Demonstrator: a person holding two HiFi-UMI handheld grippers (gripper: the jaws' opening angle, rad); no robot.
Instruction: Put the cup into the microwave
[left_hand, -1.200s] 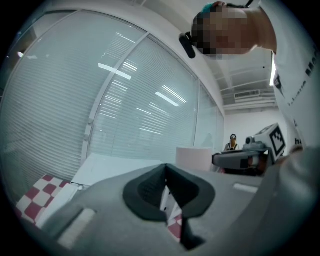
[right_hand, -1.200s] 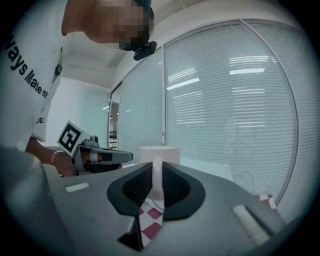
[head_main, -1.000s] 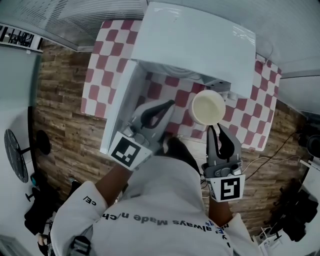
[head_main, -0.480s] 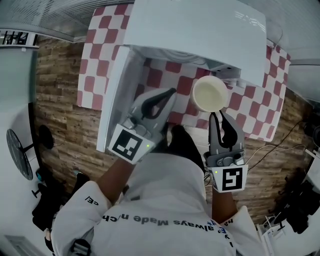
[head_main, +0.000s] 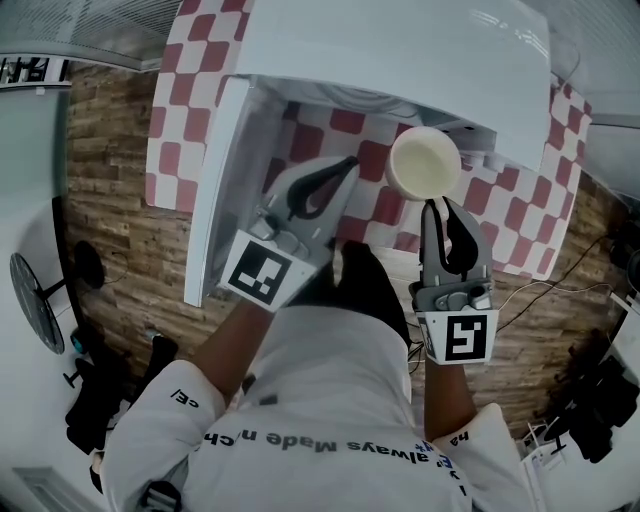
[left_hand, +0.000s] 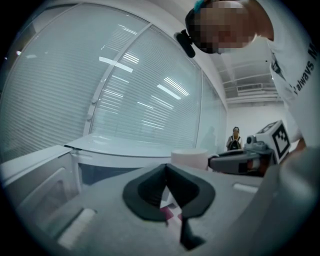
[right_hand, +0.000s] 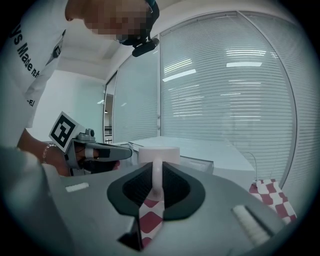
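Cup (head_main: 424, 165) edged toward microwave (head_main: 400, 55) (handle clamped in right hand-held gripper (head_main: 441, 207))

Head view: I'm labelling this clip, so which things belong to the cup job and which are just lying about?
Job: cup, held by the right tongs; microwave; its open door.
Lying about: fan; chequered cloth.

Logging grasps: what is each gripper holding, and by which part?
The right gripper clamps the cup by its handle; the left gripper holds nothing.
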